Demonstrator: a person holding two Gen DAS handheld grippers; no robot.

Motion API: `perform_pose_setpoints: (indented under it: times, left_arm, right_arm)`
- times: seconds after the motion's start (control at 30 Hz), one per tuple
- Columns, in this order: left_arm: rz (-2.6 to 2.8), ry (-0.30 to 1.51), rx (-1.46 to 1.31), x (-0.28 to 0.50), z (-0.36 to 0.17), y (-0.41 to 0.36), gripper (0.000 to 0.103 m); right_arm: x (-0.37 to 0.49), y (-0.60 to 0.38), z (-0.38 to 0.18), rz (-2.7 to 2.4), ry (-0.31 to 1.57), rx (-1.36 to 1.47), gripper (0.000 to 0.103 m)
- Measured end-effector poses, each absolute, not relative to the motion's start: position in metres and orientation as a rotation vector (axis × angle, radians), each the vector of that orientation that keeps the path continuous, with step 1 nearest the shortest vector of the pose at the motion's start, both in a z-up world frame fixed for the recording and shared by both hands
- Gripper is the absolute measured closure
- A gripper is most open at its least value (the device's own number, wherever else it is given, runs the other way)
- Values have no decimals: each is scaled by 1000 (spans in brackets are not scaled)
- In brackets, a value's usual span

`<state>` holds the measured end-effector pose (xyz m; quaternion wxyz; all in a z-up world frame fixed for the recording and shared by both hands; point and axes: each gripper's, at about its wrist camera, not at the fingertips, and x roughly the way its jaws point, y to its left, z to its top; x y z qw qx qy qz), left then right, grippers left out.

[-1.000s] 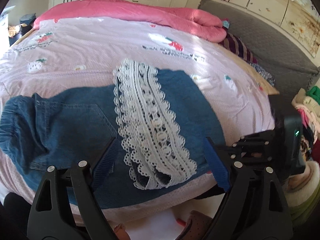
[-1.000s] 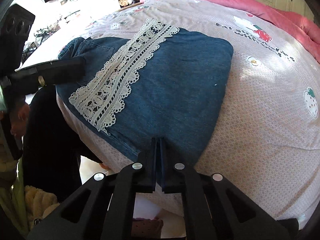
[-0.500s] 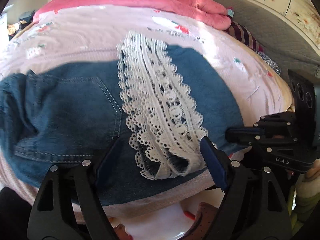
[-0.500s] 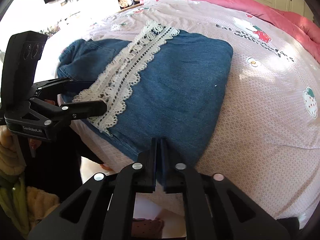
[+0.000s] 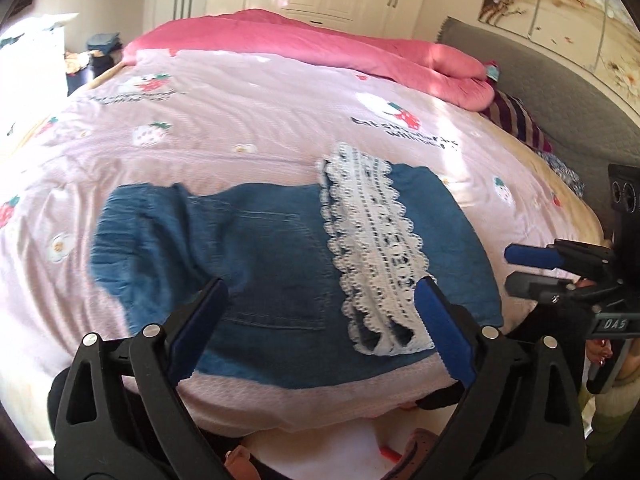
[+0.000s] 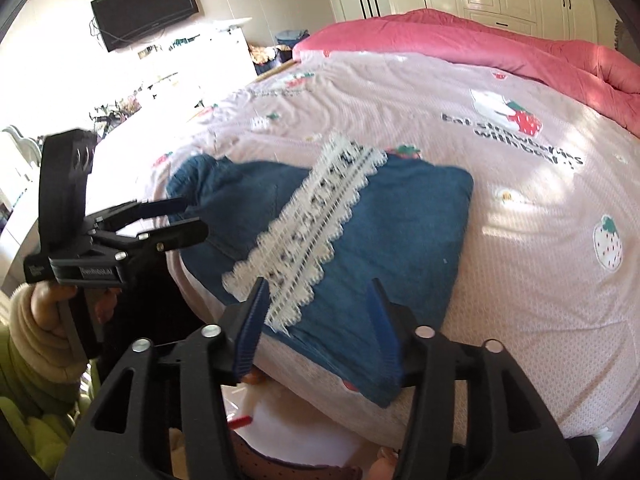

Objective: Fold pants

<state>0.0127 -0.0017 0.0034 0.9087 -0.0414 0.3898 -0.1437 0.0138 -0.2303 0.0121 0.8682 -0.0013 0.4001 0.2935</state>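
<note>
There is one pair of denim pants (image 5: 276, 272) with one white lace band (image 5: 372, 248) across it, on one bed sheet (image 5: 240, 128). There are two grippers, the left gripper (image 5: 320, 312) and the right gripper (image 6: 316, 300), one pink quilt (image 5: 320, 48) and one wall television (image 6: 146, 8).

Folded blue denim pants (image 5: 280, 264) with white lace trim (image 5: 372, 240), flat on bed

Bed (image 5: 248, 148) covered by a pale pink strawberry-print sheet (image 6: 520, 216). Folded denim pants (image 5: 260, 264) with a white lace band (image 5: 372, 248) lie flat on the sheet near the bed's front edge. A pink quilt (image 5: 320, 46) is bunched along the far side, well apart from the pants.
</note>
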Motion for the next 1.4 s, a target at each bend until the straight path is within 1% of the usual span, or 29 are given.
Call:
perform_pose_setpoints:
  times: [0.03,0.1,0.27,0.47,0.6,1.0,1.4]
  left_arm:
    - [-292,802,-89,12,4,1,14]
    - [-280,794,-93,9,6,8,13]
    - [-251,788,-114,5,7,24,10]
    - [-222,799,-142,1,2,39,10]
    - [-212,814,-172,1,-2,46,10]
    - [-218,862,-302,7,-25,66,10]
    - [-226,907,-495,14,-53,76,10]
  right_arm:
    - [16,-228,16,617,832,3,46]
    - [19,-225,20,621,829,12,40]
    - [31,-207,25,635,836,-5,31]
    - [55,-173,31,679,845,-43,25]
    - [73,-147,30,713,865,-68,23]
    - [130,-64,25,839,956,-131,22]
    - [172,16,-6,985,1089,-223,22]
